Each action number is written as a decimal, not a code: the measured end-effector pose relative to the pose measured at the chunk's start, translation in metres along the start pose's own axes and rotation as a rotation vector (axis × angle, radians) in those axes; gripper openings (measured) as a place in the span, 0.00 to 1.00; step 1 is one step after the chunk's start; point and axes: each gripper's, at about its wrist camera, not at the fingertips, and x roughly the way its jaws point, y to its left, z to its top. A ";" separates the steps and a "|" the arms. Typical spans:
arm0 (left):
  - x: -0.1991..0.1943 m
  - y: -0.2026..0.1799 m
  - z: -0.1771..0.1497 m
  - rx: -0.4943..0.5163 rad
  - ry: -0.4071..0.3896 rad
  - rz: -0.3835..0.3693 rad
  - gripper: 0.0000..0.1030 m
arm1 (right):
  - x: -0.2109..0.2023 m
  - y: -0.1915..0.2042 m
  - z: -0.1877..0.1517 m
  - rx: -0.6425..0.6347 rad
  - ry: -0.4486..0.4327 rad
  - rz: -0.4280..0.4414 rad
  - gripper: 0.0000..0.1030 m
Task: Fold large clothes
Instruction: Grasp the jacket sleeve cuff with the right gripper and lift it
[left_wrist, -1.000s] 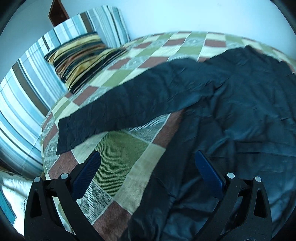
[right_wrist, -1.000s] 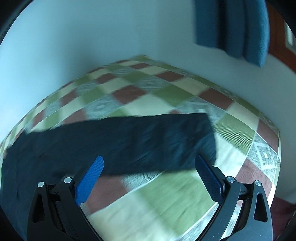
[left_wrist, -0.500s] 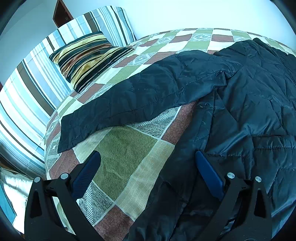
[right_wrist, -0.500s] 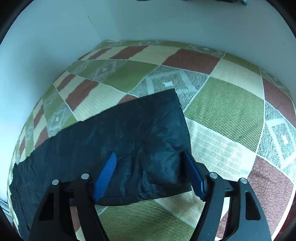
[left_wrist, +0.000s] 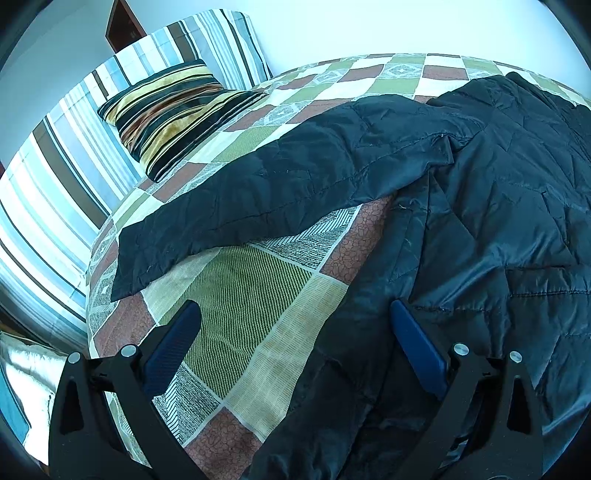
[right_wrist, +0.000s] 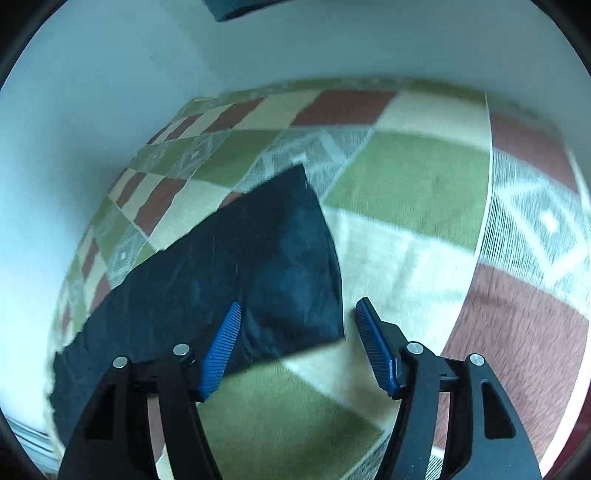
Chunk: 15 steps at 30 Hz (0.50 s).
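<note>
A: One dark quilted jacket (left_wrist: 517, 206) lies spread on the checked bedspread (left_wrist: 251, 295), filling the right of the left wrist view; its sleeve (left_wrist: 280, 184) reaches toward the left of the frame.

B: And the grippers?

A: Two. The left gripper (left_wrist: 295, 332) hangs released over the jacket's edge, nothing grasped. The right gripper (right_wrist: 297, 326) has just been closing; the other sleeve's cuff (right_wrist: 295, 266) sits between its fingers at frame centre, not yet pinched.

B: Best approach?

A: Probably take the cuff corner through both layers, then carry it flat across the body.

B: Pillows?

A: One striped cushion (left_wrist: 173, 114), upper left.
</note>
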 end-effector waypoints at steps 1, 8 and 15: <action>0.000 0.000 0.000 0.000 0.000 0.000 0.98 | 0.001 0.001 -0.002 0.005 0.006 0.012 0.63; 0.000 -0.001 0.000 0.005 0.000 0.005 0.98 | 0.024 0.015 0.009 0.006 -0.058 -0.043 0.69; -0.001 -0.002 -0.002 0.016 -0.003 0.016 0.98 | 0.018 0.037 0.007 -0.087 -0.094 -0.065 0.26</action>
